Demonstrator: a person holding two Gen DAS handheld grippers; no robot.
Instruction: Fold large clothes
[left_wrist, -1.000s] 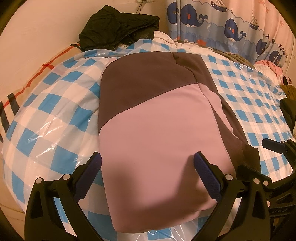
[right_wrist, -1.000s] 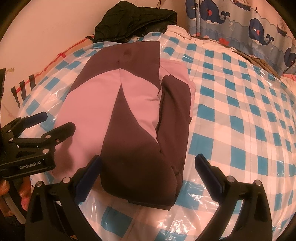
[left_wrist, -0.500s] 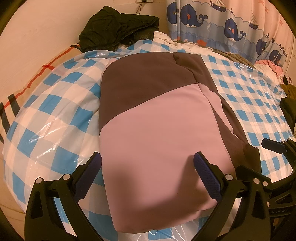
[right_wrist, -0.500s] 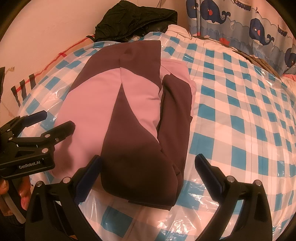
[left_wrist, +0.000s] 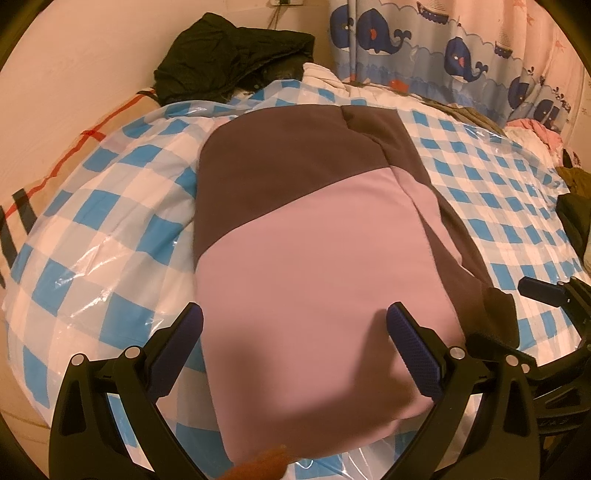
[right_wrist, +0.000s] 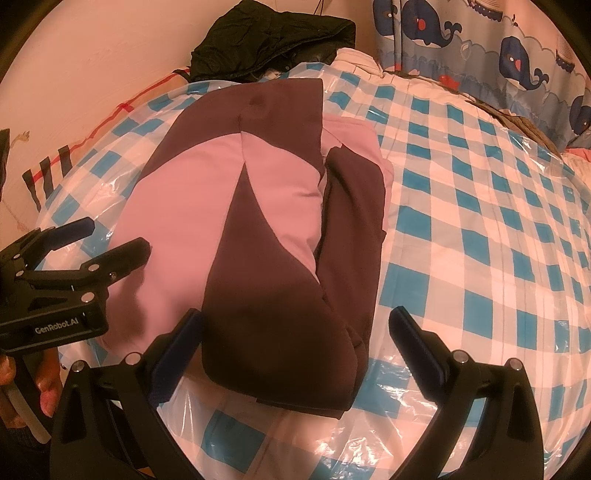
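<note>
Two hand-held grippers hover over the near end of a garment (left_wrist: 314, 258) on a bed. The left gripper (left_wrist: 295, 350) has its jaws spread wide above the pink near hem, holding nothing. The right gripper (right_wrist: 295, 343) is equally wide over the dark folded sleeve side, also empty. The pink-and-brown garment lies already folded lengthwise on the blue-checked, plastic-covered bedspread (right_wrist: 480, 221). The likely next move is for both to drop, pinch the near hem, and carry it toward the far end. Beyond lie a dark jacket (left_wrist: 236, 59) and whale-print curtain (left_wrist: 443, 51).
</note>
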